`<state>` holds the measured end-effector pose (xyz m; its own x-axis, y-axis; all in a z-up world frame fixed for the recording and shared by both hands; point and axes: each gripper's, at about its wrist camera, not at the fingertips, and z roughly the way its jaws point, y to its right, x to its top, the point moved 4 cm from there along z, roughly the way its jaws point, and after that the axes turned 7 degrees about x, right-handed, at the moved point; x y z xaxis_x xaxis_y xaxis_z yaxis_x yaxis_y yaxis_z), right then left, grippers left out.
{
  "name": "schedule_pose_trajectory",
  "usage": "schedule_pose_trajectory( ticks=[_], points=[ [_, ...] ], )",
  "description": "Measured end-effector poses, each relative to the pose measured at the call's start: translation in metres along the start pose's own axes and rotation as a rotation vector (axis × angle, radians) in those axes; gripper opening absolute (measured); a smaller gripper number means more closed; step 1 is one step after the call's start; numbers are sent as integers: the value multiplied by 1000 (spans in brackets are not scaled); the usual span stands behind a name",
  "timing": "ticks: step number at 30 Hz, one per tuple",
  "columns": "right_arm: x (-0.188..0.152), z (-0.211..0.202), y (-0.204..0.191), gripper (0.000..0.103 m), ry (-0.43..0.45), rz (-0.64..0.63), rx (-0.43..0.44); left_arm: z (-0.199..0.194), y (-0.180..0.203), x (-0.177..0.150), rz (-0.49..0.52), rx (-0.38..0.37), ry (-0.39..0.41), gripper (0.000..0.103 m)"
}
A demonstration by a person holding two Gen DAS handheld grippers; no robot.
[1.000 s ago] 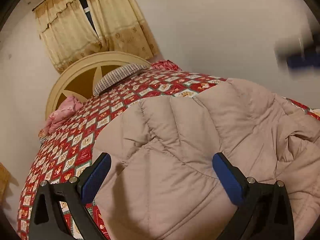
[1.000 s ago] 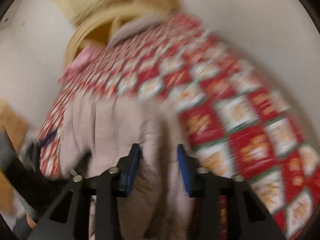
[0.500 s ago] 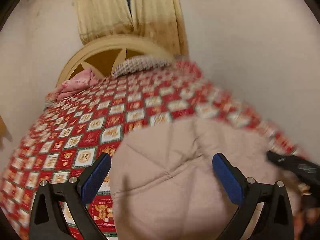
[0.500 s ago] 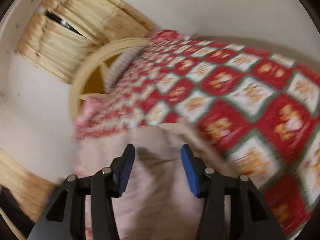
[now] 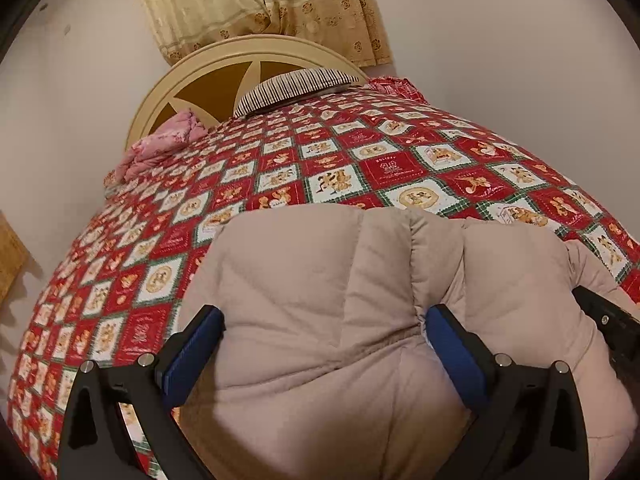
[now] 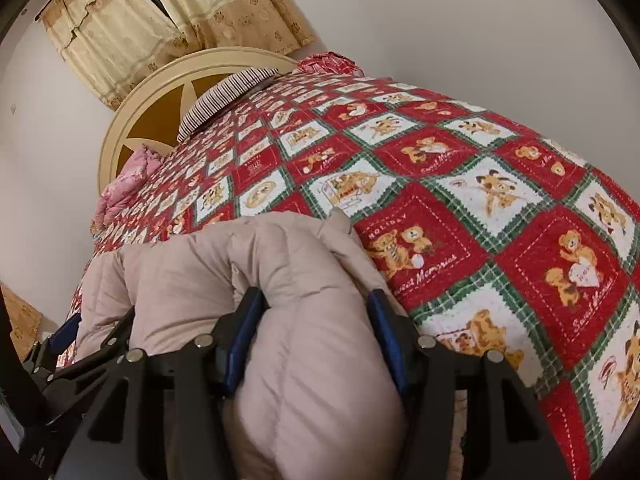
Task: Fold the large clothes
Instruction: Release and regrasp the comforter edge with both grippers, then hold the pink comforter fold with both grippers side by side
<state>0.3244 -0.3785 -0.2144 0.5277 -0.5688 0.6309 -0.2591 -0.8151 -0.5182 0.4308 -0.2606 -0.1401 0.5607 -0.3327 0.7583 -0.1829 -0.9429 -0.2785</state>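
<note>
left gripper (image 5: 322, 334): we see its 2 blue pads spread wide, jaws apart, the puffy fabric bulging up between them; the right pad sits against a seam fold, the left pad looks just clear of the cloth, so nothing is clamped.
right gripper (image 6: 316, 334): its jaws are opening, with a thick folded roll of the coat between the 2 blue pads and still touching both.
coat (image 5: 360, 300): a beige quilted puffer, bunched directly ahead of and under both tools, lying on the bedspread at the near end of the bed.
bedspread (image 6: 500, 208): red, white and green patchwork with teddy bears, stretching ahead of the tools and to the right of the right gripper.
writing: on the red squares we read "holiday" above the bears and "sweet memories" below; other squares carry script too small for us to read.
pillow (image 5: 296, 84): striped, far ahead at the headboard (image 5: 208, 80).
pink bundle (image 5: 160, 148): far ahead, left of the pillow.
curtains (image 5: 260, 4): yellow, patterned, above the headboard.
</note>
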Motion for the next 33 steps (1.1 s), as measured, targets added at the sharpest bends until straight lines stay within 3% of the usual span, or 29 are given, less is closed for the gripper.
schedule_pose_trajectory(
  ticks=[33],
  points=[
    [-5,25,4,64,-75,11,-38,32,5,-10,-40,-30,-66,102]
  ],
)
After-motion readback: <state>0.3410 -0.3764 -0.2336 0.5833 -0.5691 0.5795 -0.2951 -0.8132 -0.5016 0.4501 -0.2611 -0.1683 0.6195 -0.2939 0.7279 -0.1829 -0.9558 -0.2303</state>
